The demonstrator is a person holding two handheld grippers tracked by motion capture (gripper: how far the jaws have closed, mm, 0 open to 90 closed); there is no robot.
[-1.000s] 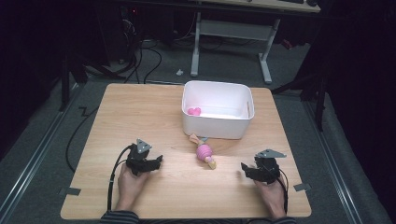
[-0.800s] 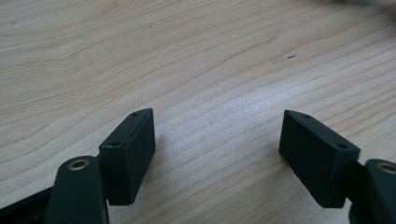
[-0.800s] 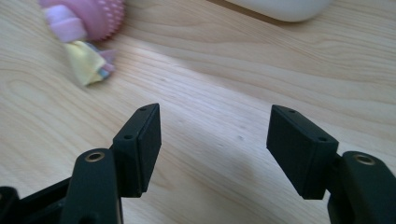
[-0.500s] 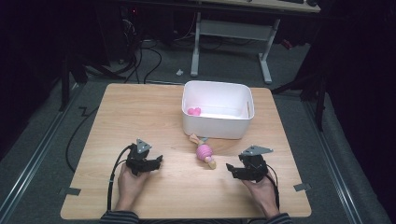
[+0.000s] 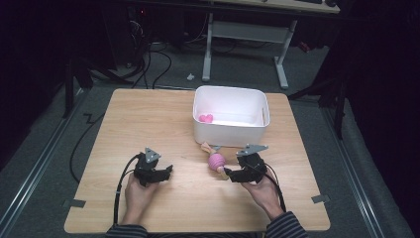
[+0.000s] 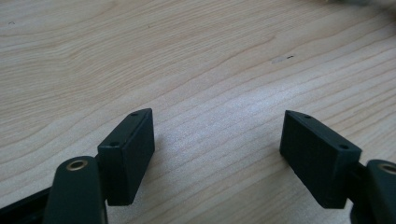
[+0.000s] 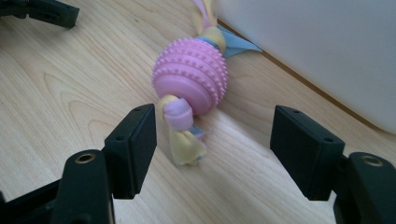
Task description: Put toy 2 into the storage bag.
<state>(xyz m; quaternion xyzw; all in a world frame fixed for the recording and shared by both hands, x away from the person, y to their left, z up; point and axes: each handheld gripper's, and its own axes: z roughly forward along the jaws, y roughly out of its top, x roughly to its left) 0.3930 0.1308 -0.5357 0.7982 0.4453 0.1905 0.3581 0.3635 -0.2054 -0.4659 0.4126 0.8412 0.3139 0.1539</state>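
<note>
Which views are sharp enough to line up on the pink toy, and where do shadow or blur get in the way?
Right gripper view: the pink studded rubber ball on its knotted rope is crisp, shadow beneath it, the white plastic bin softer. Left gripper view: wood-grain table sharp, top right corner blurred. High view: table evenly lit, surroundings dark.

free: bare table [image 5: 148, 124] left and front | blocked: white bin [image 5: 231, 130] just behind rope toy [image 5: 216, 161]

Matt pale wood table [image 5: 148, 124], nubby pink rubber ball toy [image 7: 190, 77] with cloth knots, smooth white plastic bin [image 5: 231, 130]
</note>
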